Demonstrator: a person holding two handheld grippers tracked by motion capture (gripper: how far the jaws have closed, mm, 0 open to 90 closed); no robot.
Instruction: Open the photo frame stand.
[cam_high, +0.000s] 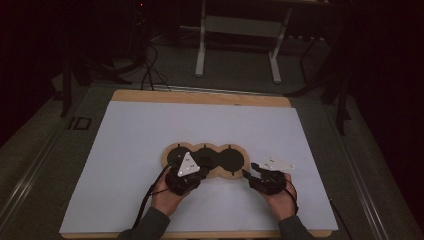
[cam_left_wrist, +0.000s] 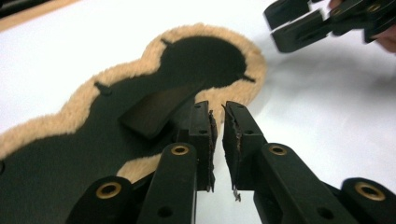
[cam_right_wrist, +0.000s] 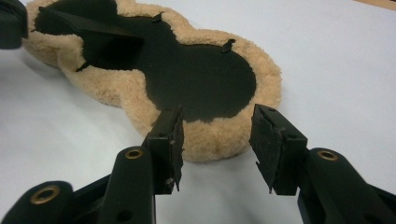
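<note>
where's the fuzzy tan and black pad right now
In the high view the fleece-edged pad lies flat near the middle of the white sheet, just beyond the left gripper and right gripper.

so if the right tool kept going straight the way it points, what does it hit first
Most likely the fleecy tan rim of the three-lobed pad. The right tool stands open and empty just short of that near edge, though the depth is hard to judge.

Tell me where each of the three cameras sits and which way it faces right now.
High view: above the person's side, looking forward and down at the white table; both forearms, left gripper, right gripper.
Left gripper view: rides the left gripper, facing the fleece-edged pad; right gripper beyond.
Right gripper view: rides the right gripper, facing the pad's end lobe.
Shared: pad and table.
</note>
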